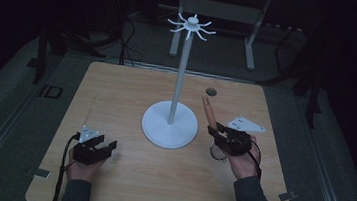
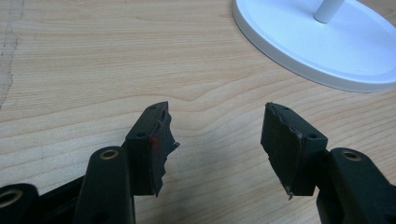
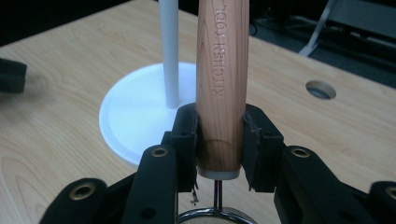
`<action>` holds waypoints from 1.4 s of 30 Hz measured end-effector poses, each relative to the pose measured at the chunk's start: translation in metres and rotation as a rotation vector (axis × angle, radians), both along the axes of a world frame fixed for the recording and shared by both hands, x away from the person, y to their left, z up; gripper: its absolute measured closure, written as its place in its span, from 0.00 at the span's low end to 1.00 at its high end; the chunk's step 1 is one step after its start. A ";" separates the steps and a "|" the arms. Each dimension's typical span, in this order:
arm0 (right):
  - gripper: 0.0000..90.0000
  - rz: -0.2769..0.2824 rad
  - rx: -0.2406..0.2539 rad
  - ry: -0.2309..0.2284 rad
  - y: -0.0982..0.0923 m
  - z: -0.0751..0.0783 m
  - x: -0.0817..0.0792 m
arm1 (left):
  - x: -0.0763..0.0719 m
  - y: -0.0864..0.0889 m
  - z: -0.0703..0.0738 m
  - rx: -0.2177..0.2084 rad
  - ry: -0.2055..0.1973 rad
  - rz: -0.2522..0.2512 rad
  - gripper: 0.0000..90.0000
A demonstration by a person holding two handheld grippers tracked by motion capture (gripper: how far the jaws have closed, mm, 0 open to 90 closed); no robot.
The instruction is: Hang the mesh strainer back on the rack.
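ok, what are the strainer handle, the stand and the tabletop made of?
Strainer handle: pale unvarnished-looking wood, grain visible, words stamped in; a metal wire and rim sit below it. Stand: matte white, smooth, plastic or painted metal, hard to say which. Tabletop: light wood or wood-look laminate, with printed-looking grain.

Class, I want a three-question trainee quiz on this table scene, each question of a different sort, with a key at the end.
1. True or false: the right gripper is shut on the strainer's wooden handle.
2. Multiple choice: what lies between the left gripper's fingers? A) a spoon B) nothing, just bare table C) the stand's pole
3. Fill in: in the high view, the white stand carries a ring of ____ at the top of its pole.

Key: 1 true. 2 B. 3 hooks; the strainer's mesh bowl sits below the right hand.
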State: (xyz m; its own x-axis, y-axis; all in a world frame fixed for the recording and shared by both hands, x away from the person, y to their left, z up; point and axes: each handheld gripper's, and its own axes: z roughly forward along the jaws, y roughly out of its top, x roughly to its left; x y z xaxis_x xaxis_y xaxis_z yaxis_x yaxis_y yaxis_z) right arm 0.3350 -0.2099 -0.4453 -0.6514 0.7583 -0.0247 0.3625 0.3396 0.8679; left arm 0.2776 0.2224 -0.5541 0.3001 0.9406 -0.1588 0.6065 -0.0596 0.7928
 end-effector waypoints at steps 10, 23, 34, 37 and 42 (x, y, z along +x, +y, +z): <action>0.77 0.000 0.039 -0.031 0.004 0.009 0.002 | 0.000 0.000 0.000 0.000 -0.002 0.000 0.48; 0.77 0.012 0.111 -0.052 0.008 0.019 0.004 | 0.000 0.001 0.000 0.000 -0.002 -0.001 0.48; 0.77 0.022 0.149 -0.071 0.009 0.029 0.006 | 0.000 0.001 0.000 0.000 -0.003 -0.002 0.48; 0.77 0.023 0.165 -0.071 0.009 0.031 0.007 | 0.000 0.001 0.001 0.001 -0.003 -0.002 0.48; 0.77 0.023 0.185 -0.074 0.008 0.034 0.009 | 0.000 0.001 0.001 0.000 -0.003 -0.002 0.48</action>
State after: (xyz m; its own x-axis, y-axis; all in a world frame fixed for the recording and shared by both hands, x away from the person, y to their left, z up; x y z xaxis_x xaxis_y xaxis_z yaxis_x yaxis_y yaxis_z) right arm 0.3437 -0.2023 -0.4110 -0.6699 0.7396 0.0654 0.2898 0.1795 0.9401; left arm 0.2775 0.2231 -0.5535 0.3023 0.9401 -0.1577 0.6039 -0.0609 0.7948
